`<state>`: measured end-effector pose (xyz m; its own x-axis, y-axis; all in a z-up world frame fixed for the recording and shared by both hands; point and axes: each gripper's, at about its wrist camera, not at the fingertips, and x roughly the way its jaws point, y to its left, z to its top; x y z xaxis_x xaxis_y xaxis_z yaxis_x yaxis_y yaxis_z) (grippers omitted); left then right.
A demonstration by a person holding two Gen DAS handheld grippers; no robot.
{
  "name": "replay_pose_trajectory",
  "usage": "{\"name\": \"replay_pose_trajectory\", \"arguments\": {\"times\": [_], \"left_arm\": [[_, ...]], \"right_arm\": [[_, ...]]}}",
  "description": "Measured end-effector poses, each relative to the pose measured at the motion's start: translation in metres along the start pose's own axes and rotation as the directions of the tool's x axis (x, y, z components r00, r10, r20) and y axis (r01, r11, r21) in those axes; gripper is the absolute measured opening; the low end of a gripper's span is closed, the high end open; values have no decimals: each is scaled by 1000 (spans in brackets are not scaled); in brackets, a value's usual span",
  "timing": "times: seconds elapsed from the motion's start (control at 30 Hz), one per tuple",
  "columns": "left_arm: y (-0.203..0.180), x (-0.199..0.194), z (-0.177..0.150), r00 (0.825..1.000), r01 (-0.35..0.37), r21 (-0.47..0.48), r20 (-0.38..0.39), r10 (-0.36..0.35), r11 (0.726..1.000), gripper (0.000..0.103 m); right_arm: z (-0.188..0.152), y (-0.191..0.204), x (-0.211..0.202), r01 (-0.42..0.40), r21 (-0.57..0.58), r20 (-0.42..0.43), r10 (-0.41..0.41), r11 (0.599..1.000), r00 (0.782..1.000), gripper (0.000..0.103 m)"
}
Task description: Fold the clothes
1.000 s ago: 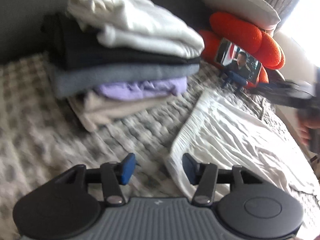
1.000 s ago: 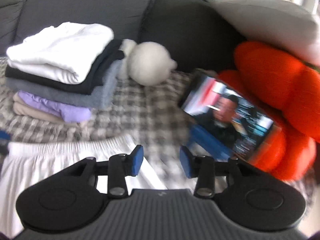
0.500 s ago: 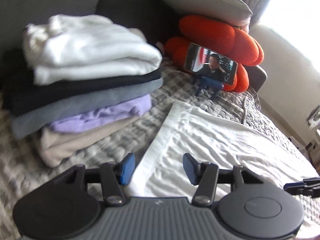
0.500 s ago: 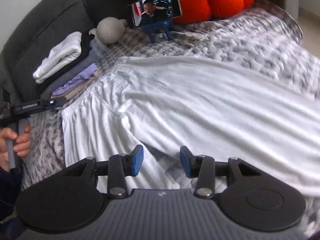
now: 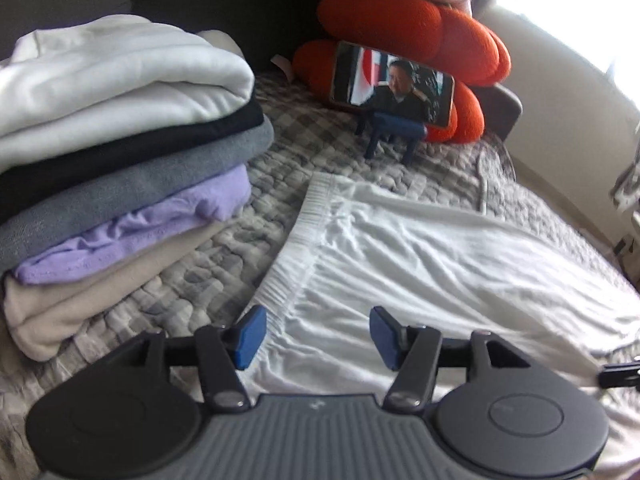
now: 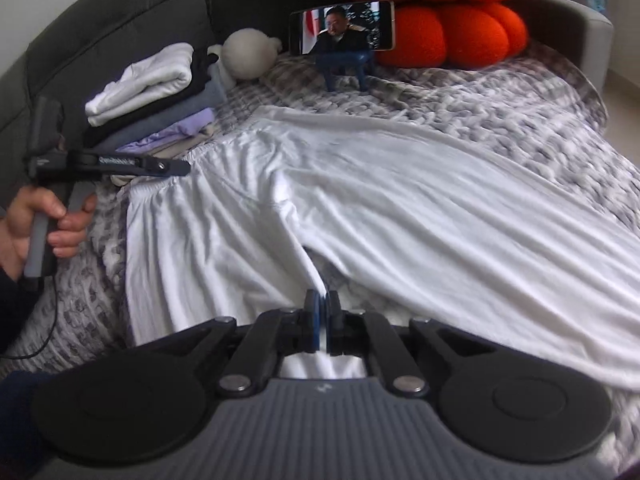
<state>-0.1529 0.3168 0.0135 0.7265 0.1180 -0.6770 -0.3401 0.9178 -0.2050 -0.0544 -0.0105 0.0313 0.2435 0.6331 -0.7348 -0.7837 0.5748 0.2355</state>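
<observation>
Two views, both warped by fisheye and soft at the edges. We cannot make out the far ends of the wrinkled white cotton trousers (image 6: 400, 200); the legs run off the right side of each frame. The lower part of the stack of folded clothes (image 5: 120, 168) (white, black, grey, lilac, beige) is half hidden behind our left gripper (image 6: 176, 168) in the right wrist view. The pale round plush toy (image 6: 250, 54) is mostly screened by that stack from the left wrist view. Our left hand (image 6: 44, 224) shows only partly, cut by the frame edge.

The trousers lie flat on the grey-and-white checked quilted blanket (image 5: 320, 148), elastic waistband towards the stack. Our right gripper (image 6: 322, 322) has its blue pads pressed together on a pinch of white fabric at the crotch, where the cloth rises in a ridge. The left gripper (image 5: 314, 332) sits with pads wide apart, empty, just above the near waistband corner; we cannot tell if it touches.

Beyond: a smartphone on a blue stand (image 6: 342, 28), playing video, against a lumpy orange knot cushion (image 6: 460, 20).
</observation>
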Motion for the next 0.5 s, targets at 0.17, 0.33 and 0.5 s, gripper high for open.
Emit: {"name": "replay_pose_trajectory", "arguments": {"times": [0.17, 0.33, 0.5], "left_arm": [[-3, 4, -4, 1000, -18, 32, -17, 19, 999, 63], [-3, 0, 1, 1000, -12, 46, 2, 12, 999, 64], [-3, -5, 5, 1000, -6, 60, 21, 5, 998, 64]], "right_arm": [[-2, 6, 12, 9, -2, -21, -9, 1000, 1000, 4], [0, 4, 14, -10, 8, -20, 10, 1000, 1000, 11], [5, -9, 15, -99, 111, 13, 98, 989, 995, 48]]}}
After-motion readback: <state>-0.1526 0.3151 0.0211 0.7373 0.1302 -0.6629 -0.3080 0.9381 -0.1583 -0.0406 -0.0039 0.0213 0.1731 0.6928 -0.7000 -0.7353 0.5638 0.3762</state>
